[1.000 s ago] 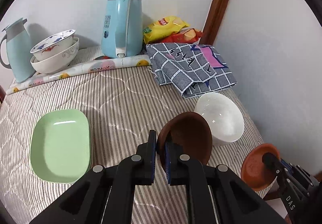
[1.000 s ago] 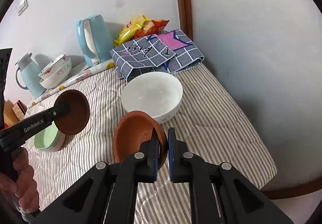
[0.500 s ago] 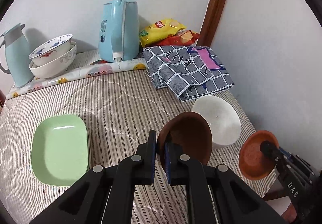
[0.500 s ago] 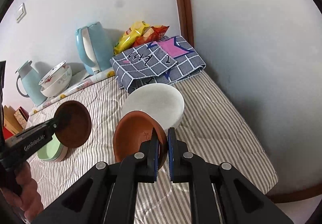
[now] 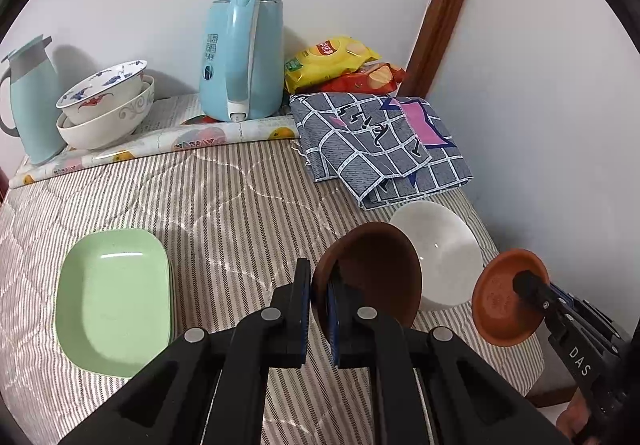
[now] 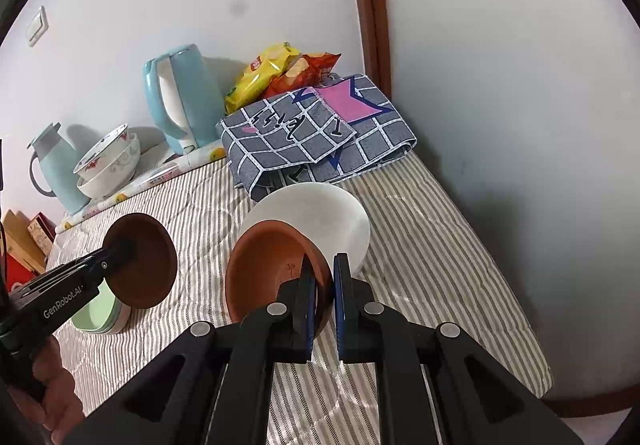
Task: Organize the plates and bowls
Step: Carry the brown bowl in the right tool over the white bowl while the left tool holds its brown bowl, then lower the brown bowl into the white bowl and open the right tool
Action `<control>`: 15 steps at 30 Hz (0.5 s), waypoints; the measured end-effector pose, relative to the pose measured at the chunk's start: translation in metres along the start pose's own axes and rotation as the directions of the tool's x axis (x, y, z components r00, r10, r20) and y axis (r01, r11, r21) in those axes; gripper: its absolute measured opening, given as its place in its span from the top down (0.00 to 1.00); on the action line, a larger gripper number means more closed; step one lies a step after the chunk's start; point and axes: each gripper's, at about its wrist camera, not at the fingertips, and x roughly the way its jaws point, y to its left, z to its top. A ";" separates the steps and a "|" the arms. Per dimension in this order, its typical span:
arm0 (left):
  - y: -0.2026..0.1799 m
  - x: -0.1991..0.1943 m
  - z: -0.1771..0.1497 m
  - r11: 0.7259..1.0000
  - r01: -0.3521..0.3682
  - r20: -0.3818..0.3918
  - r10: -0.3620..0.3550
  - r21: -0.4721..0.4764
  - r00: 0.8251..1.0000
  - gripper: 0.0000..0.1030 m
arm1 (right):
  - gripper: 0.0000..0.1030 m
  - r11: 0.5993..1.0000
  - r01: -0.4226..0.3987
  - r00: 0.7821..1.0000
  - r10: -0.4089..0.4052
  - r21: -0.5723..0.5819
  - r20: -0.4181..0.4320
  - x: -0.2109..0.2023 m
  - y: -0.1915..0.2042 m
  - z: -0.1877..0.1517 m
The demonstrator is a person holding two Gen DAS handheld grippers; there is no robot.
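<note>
My left gripper (image 5: 319,277) is shut on the rim of a dark brown bowl (image 5: 380,269) and holds it tilted above the striped bed cover; it also shows in the right wrist view (image 6: 148,261). My right gripper (image 6: 324,277) is shut on the rim of an orange-brown bowl (image 6: 268,269), held up at the right edge, seen from the left wrist too (image 5: 500,297). A white bowl (image 5: 444,253) sits on the cover behind both. A green rectangular plate (image 5: 112,301) lies at the left.
Two stacked patterned bowls (image 5: 108,109), a pale blue jug (image 5: 32,97), a blue kettle (image 5: 240,57) and snack bags (image 5: 332,61) stand at the back by the wall. A folded checked cloth (image 5: 380,149) lies behind the white bowl. The wall is close on the right.
Both grippers have lifted and drawn back a little with their bowls; the table objects look smaller and farther. The white bowl and green plate have not moved.
</note>
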 end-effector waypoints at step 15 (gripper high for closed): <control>0.006 0.018 0.013 1.000 -0.011 -0.014 0.011 -0.020 1.000 0.92 | 0.92 1.000 -0.016 0.999 0.017 0.010 -0.043 0.032 -0.004 0.010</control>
